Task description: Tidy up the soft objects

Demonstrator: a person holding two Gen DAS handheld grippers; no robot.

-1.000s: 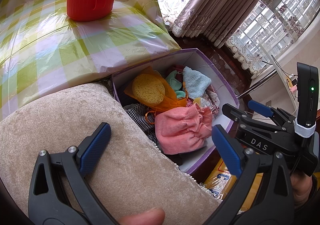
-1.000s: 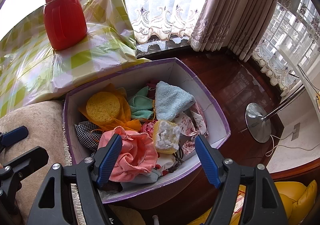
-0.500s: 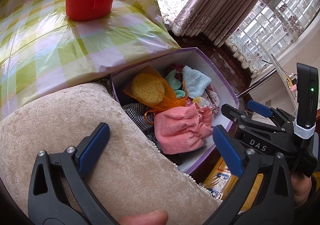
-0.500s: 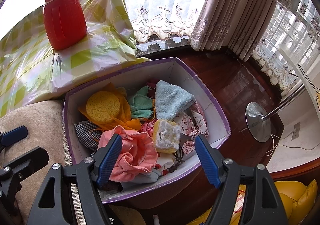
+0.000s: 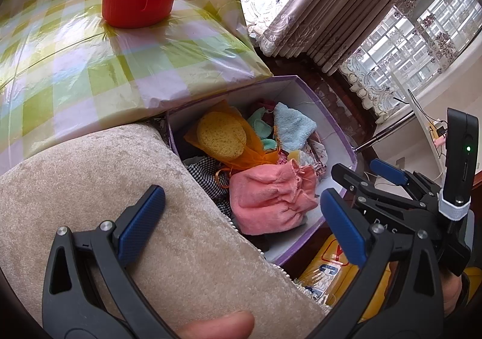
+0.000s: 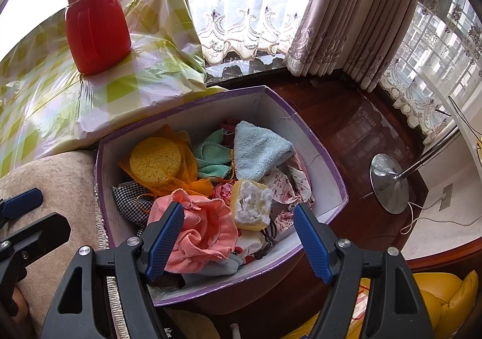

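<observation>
We judge the crumpled pink terry cloth (image 6: 198,230), low in the centre of the right wrist view, light and limp; pinching a raised fold near its top should lift it. It lies in the purple-rimmed cardboard box (image 6: 337,185) among a round yellow sponge (image 6: 155,161) on orange mesh, a pale blue towel (image 6: 259,149), a green cloth and a square yellow-and-white sponge (image 6: 253,205) (all squashy). Our right gripper (image 6: 238,242) hangs released above the cloth; the left gripper (image 5: 241,224), also released and empty, hovers over the beige velvet cushion (image 5: 90,176).
</observation>
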